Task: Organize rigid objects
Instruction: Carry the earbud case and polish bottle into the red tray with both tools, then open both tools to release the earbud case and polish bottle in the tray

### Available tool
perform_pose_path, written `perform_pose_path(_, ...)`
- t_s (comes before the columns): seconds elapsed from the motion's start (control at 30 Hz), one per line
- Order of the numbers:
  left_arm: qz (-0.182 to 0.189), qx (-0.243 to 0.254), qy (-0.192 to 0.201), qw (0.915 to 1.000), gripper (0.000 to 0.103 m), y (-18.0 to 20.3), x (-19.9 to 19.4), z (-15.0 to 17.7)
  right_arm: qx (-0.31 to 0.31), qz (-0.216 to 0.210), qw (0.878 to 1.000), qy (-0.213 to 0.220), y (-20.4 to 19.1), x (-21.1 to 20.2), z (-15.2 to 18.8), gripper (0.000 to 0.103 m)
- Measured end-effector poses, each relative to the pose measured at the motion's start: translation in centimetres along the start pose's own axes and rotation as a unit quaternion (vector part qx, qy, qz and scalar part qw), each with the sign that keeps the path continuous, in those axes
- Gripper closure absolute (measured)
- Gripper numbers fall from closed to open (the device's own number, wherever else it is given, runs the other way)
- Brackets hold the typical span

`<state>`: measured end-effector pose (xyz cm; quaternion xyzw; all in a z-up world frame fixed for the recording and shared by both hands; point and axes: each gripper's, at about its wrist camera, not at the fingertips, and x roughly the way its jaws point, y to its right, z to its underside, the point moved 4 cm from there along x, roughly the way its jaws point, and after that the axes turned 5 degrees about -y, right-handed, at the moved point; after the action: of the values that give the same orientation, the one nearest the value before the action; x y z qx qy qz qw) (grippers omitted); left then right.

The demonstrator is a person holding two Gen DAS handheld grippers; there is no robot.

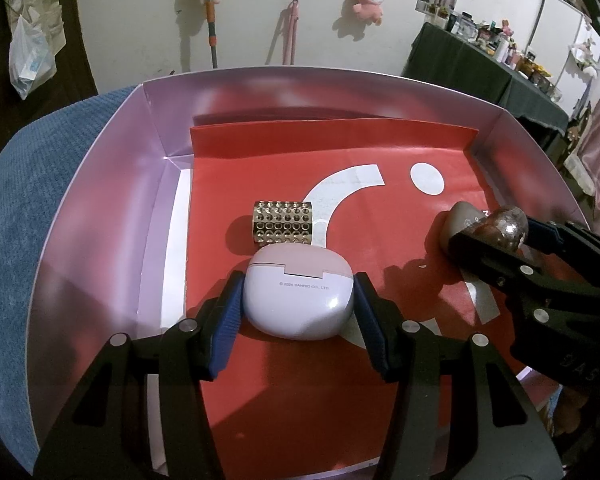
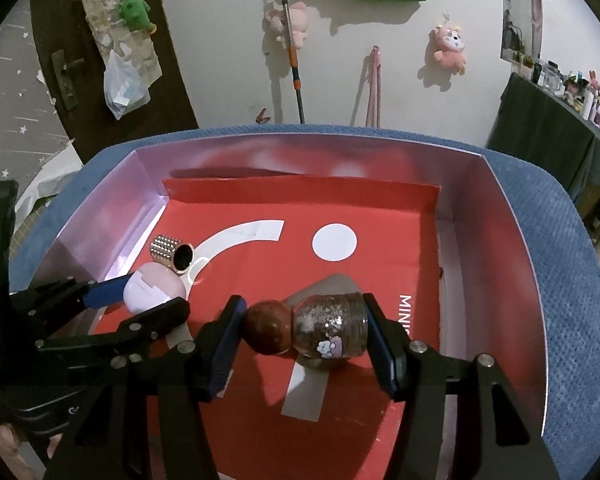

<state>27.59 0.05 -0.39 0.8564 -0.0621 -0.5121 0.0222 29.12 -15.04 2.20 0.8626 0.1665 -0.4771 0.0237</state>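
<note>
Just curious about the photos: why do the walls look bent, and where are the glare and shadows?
Left wrist view: fisheye lens bows the box rim and darkens the corners; a glare spot sits on the earbud case. Right wrist view: same bending; hard shadows fall behind the pink plush on the wall, and the bottle glints.

The earbud case (image 1: 298, 300) reads "© 2025 SANRIO CO., LTD."; the red liner (image 2: 380, 280) shows "MINIS".

Dim indoor light, warm cast. Hard shadows fall toward 7 o'clock from the plush toys (image 2: 449, 49) on the wall. Glare on the pink box wall (image 1: 260, 94) and earbud case (image 1: 298, 297). Strong fisheye bending, black vignette at corners. Sharp centre, soft edges.
</note>
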Motion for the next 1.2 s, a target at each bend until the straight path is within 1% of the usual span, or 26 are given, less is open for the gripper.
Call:
perform_pose_path(0.17,-0.001,0.001,0.0,1.0,0.051,0.0,0.0,0.0,0.0,-0.001,1.0,0.0,-0.1,0.0,-0.1,0.042)
perform_pose_path(0.4,-0.015,0.019,0.002,0.9997,0.05,0.4,0.0,0.1,0.001,-0.002,1.0,0.0,-0.1,0.0,0.0,0.042)
perform_pose_path(0.43,-0.018,0.02,0.002,0.9996,0.049,0.4,0.0,0.1,0.001,-0.002,1.0,0.0,-0.1,0.0,0.0,0.042)
perform_pose_path(0.47,-0.021,0.02,0.002,0.9996,0.045,0.4,0.1,0.1,0.002,-0.003,1.0,0.0,-0.1,0.0,-0.1,0.042)
perform_pose_path(0.5,-0.023,0.017,-0.002,0.9996,0.034,0.3,0.1,0.1,0.002,-0.003,1.0,0.001,-0.1,0.0,-0.1,0.042)
perform_pose_path(0.6,-0.007,0.002,-0.002,1.0,0.032,-0.1,0.0,0.0,0.004,-0.006,1.0,0.002,-0.1,-0.1,-0.1,0.042)
perform_pose_path(0.7,-0.006,-0.001,0.0,1.0,0.032,-0.2,0.0,0.0,0.003,-0.007,1.0,0.003,-0.1,-0.2,0.0,0.042)
perform_pose_path(0.83,-0.002,0.001,0.001,1.0,0.024,-0.2,-0.1,0.1,0.002,-0.01,1.0,0.004,-0.1,-0.4,0.3,0.042)
perform_pose_path(1.0,0.005,-0.004,0.006,1.0,0.021,-0.3,-0.4,0.3,0.004,-0.016,1.0,0.012,-0.1,-1.0,0.4,0.041)
perform_pose_path(1.07,0.005,-0.002,0.008,1.0,0.019,-0.2,-0.6,0.4,0.002,-0.017,1.0,0.016,-0.2,-1.4,0.4,0.038)
perform_pose_path(1.13,0.005,0.001,0.013,0.9999,0.015,0.1,-0.9,0.5,0.001,-0.017,1.0,0.02,-0.3,-1.8,0.5,0.036)
perform_pose_path(1.2,0.0,0.006,0.023,0.9997,0.015,0.4,-1.4,0.4,0.001,-0.019,1.0,0.025,-0.4,-2.2,0.6,0.036)
